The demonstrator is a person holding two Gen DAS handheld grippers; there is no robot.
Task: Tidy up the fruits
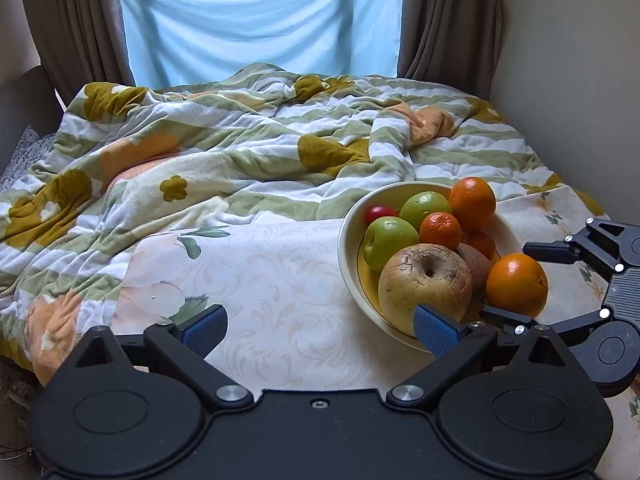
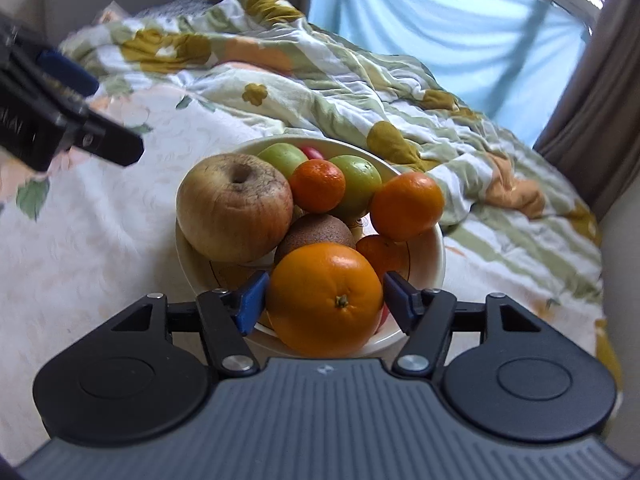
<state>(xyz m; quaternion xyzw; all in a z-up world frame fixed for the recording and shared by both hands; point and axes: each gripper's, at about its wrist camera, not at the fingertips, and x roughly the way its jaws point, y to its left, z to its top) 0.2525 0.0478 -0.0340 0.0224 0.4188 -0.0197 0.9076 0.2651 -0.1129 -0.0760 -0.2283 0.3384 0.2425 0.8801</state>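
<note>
A cream bowl (image 1: 348, 240) (image 2: 434, 264) sits on a pale floral cloth on a bed. It holds a big wrinkled apple (image 1: 424, 284) (image 2: 236, 208), two green apples (image 1: 388, 240), several tangerines (image 1: 472, 200), a brown kiwi (image 2: 316, 232) and a small red fruit (image 1: 378, 212). A large orange (image 2: 326, 300) (image 1: 516, 284) sits between the blue pads of my right gripper (image 2: 326, 300) at the bowl's near rim; the left pad touches it, the right pad stands a little off. My left gripper (image 1: 320, 324) is open and empty, left of the bowl.
A rumpled green, white and mustard floral blanket (image 1: 224, 148) covers the bed behind the bowl. Beyond it hang a blue window cloth (image 1: 260, 20) and brown curtains. A wall stands close on the right (image 1: 580, 60).
</note>
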